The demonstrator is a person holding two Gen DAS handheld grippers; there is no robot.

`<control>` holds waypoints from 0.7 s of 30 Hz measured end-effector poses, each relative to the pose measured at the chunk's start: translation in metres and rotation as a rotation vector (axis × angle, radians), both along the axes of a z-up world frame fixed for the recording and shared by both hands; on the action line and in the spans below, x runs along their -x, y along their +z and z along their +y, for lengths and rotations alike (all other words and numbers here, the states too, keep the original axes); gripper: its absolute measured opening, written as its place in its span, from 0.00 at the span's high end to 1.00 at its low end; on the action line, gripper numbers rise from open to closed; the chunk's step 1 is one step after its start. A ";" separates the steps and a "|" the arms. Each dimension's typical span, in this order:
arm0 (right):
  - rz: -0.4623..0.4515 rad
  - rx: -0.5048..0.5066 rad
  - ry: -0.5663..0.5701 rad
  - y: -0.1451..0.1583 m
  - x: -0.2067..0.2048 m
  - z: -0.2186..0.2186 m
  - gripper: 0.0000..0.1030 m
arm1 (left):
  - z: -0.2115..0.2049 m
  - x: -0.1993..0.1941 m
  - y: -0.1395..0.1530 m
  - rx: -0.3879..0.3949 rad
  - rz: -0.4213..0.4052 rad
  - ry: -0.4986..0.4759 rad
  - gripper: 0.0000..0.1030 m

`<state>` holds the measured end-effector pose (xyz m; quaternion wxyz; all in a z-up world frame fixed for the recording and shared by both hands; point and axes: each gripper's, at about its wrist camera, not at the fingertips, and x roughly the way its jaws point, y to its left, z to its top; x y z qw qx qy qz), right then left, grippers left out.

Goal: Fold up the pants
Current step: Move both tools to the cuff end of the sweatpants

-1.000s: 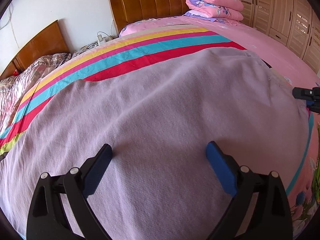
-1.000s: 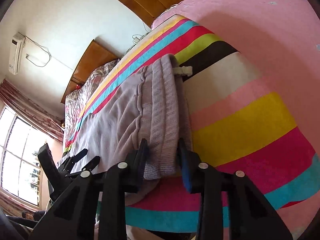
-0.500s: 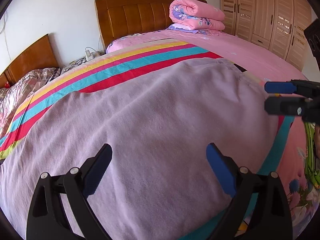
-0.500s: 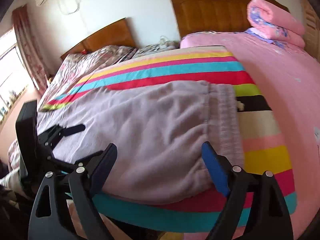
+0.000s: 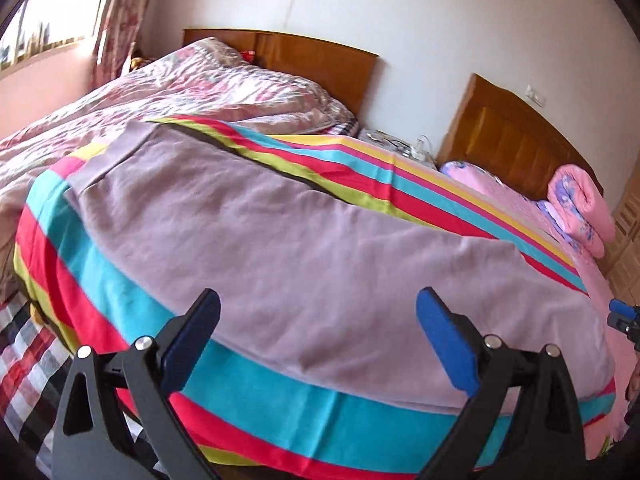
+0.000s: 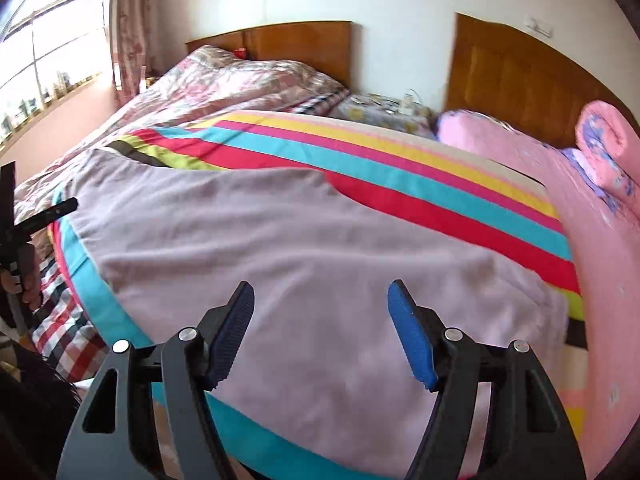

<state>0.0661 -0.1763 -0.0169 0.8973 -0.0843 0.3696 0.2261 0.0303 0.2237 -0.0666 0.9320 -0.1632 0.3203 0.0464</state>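
Observation:
Lilac pants (image 5: 300,240) lie flat along the near edge of a bed with a striped sheet (image 5: 360,440). My left gripper (image 5: 316,300) hovers open above the pants near the bed's edge, nothing between its blue pads. In the right wrist view the pants (image 6: 300,240) fill the middle, and my right gripper (image 6: 320,292) hangs above them with its jaws closing and no cloth between the pads. The right gripper's tip (image 5: 624,318) shows at the far right of the left view. The left gripper (image 6: 48,212) and the hand (image 6: 24,276) holding it appear at the left edge.
A second bed with a crumpled floral quilt (image 5: 180,92) stands at the far left. A rolled pink quilt (image 5: 580,208) lies by the wooden headboard (image 5: 520,148). A checked cloth (image 5: 24,360) hangs below the bed's left corner. Wardrobe doors (image 5: 628,248) are at the right.
The right gripper let go of the pants' waistband and opened. Both grippers swung left along the pants, and both views now face the second bed and window.

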 end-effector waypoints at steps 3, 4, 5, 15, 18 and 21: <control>0.001 0.015 0.292 -0.005 -0.040 0.105 0.34 | 0.065 0.022 -0.009 0.092 0.017 0.149 0.04; 0.004 0.023 0.388 -0.007 -0.050 0.141 0.36 | 0.082 0.032 -0.012 0.102 0.017 0.193 0.04; -0.007 0.052 0.476 -0.010 -0.056 0.176 0.38 | 0.098 0.042 -0.013 0.107 0.021 0.241 0.04; 0.020 0.112 0.842 -0.039 -0.082 0.423 0.52 | 0.209 0.067 -0.020 0.213 0.056 0.452 0.17; 0.033 0.123 0.846 -0.049 -0.084 0.458 0.52 | 0.208 0.054 -0.019 0.188 0.077 0.422 0.17; 0.017 0.195 0.859 -0.063 -0.082 0.473 0.78 | 0.208 0.048 -0.025 0.230 0.075 0.390 0.17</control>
